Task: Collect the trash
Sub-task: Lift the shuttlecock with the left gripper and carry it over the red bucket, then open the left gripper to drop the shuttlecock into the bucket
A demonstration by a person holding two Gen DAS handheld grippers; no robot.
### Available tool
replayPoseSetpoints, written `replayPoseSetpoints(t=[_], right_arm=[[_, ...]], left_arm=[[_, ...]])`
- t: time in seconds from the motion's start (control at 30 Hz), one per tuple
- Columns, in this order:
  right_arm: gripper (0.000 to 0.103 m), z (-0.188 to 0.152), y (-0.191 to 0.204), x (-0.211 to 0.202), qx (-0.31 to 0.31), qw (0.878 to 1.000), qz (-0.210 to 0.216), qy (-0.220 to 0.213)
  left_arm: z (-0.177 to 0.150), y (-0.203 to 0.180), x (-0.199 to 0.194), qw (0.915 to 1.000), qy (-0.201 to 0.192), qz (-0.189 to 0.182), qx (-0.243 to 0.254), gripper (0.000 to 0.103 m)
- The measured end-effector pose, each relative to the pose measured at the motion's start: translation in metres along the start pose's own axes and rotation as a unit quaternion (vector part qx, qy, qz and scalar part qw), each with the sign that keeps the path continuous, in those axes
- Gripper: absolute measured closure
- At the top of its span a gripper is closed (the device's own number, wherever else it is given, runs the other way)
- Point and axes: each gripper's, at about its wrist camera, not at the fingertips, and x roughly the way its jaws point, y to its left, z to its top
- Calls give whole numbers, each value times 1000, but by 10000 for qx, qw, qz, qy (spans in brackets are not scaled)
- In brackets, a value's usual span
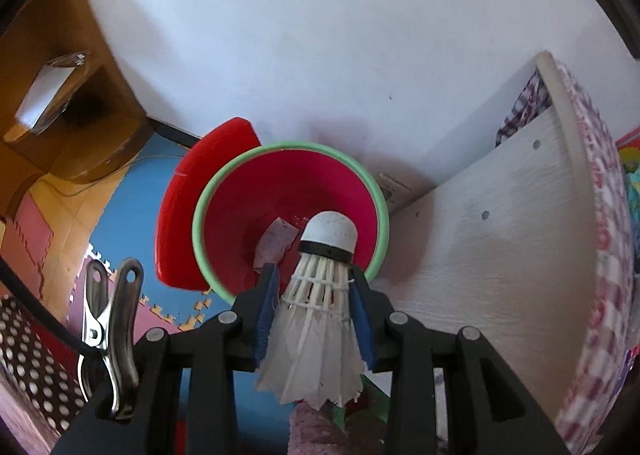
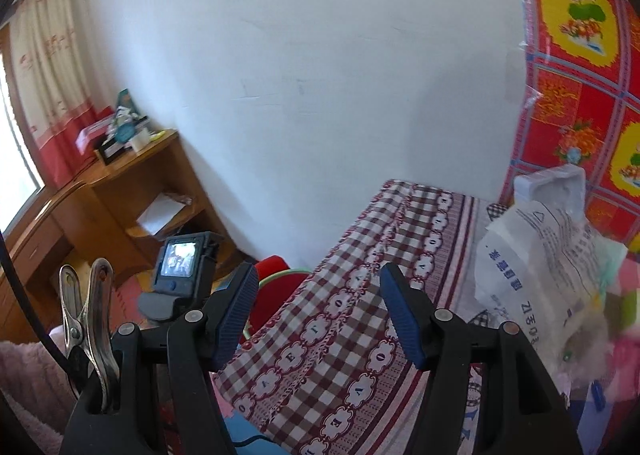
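In the left wrist view my left gripper (image 1: 314, 287) is shut on a white feather shuttlecock (image 1: 320, 315), cork end forward, held just in front of the mouth of a pink bin with a green rim (image 1: 208, 199). A crumpled paper scrap (image 1: 276, 243) lies inside the bin. The bin's red lid (image 1: 188, 191) stands beside it on the left. In the right wrist view my right gripper (image 2: 316, 303) is open and empty above a checked bedsheet (image 2: 332, 319). The left gripper's camera (image 2: 182, 267) and a sliver of the bin (image 2: 280, 283) show to its left.
A white bed board (image 1: 492, 255) stands right of the bin. A wooden desk (image 2: 116, 191) sits left by the white wall. A crumpled printed plastic bag (image 2: 540, 255) and a white plastic tray (image 2: 556, 187) lie on the bed at right. A foam puzzle mat (image 1: 120, 215) covers the floor.
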Motion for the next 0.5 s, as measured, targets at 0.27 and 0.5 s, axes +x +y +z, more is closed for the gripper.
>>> replayPoseSetpoints(t=[0.27, 0.5], right_arm=[[38, -1, -6, 1, 264, 9990, -347, 21], [38, -3, -9, 0, 429, 9982, -427, 29]], left_arm=[[13, -5, 26, 9992, 248, 219, 234, 61], [11, -2, 25, 9991, 275, 222, 235, 60]])
